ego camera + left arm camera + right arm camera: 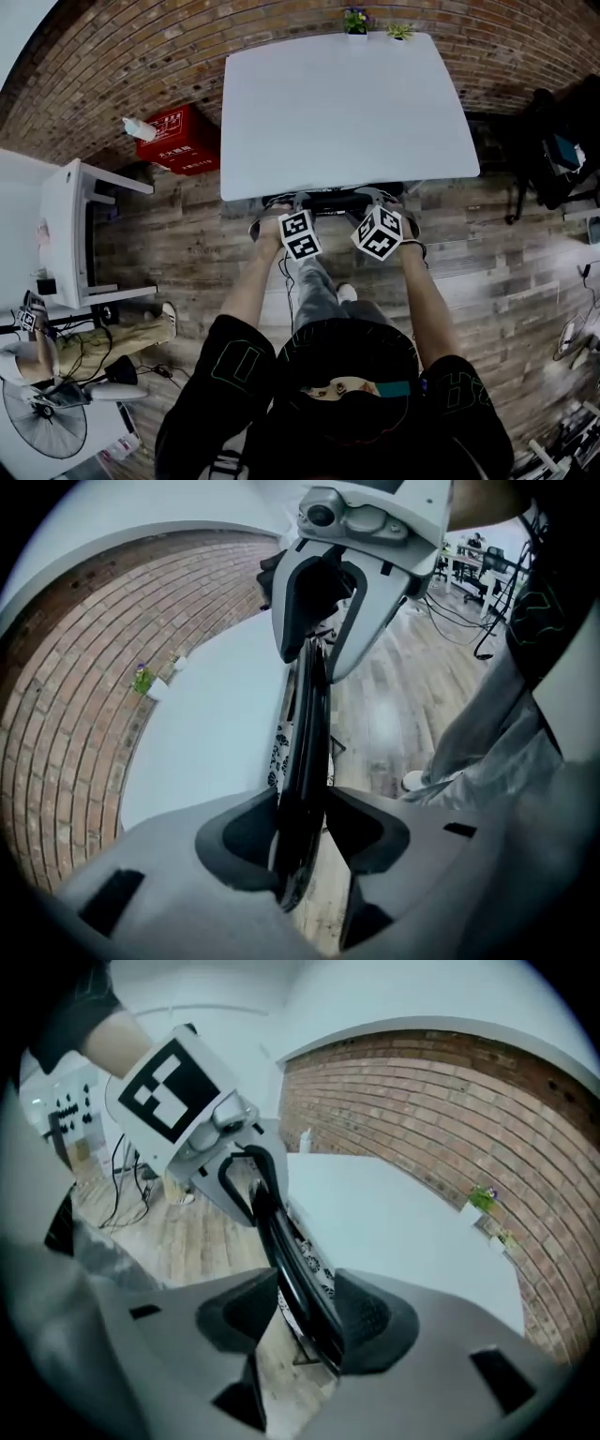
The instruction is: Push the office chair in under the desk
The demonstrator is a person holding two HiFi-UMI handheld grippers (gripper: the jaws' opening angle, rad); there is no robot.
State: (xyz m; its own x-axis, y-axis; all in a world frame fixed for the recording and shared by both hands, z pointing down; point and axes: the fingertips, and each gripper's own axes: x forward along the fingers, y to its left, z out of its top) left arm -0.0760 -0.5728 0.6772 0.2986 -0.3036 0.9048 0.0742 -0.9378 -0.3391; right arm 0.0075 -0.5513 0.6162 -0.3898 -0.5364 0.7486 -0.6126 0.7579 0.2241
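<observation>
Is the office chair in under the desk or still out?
In: of the office chair only the backrest's top shows, at the near edge of the desk.

Bench (347,103) top: bare, free to pass over, except two small plants (355,21) at the far edge by the brick wall (141,56). Near edge: closed off by the chair back (337,199) (black rim only; the rest is hidden under the top). Left: red box (178,141) and white stand (70,225). Right: open floor (506,253).
</observation>
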